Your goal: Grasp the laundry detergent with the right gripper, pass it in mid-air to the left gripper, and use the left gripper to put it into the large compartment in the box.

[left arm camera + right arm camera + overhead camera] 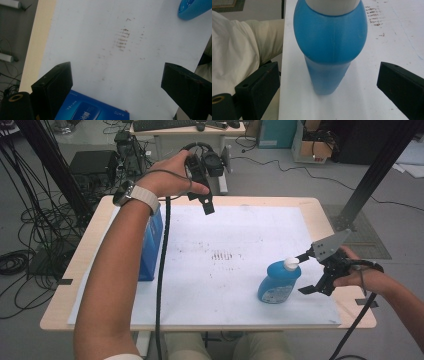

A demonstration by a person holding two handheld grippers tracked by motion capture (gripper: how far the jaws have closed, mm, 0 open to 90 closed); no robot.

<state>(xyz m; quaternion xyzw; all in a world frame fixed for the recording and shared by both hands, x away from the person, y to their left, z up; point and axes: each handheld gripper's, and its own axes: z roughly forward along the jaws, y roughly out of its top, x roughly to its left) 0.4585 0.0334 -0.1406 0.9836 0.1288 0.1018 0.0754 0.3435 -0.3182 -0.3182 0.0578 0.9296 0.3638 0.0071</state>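
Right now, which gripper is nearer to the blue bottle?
Right. The right gripper sits just beside the blue bottle, jaws open toward it without touching. The left gripper is held up over the table's far edge, near the blue box.

From above, my left forearm (117, 270) covers most of the blue box (151, 245), so I see just a strip of its side. In my left gripper view the bottom edge cuts that box (92, 108) off, and its print is too small and blurred to read; the blue bottle (195, 7) is clipped at the top right corner. In my right gripper view the bottle's white cap (332, 6) runs off the top edge. The label on the bottle (278, 282) is too small to read from above.
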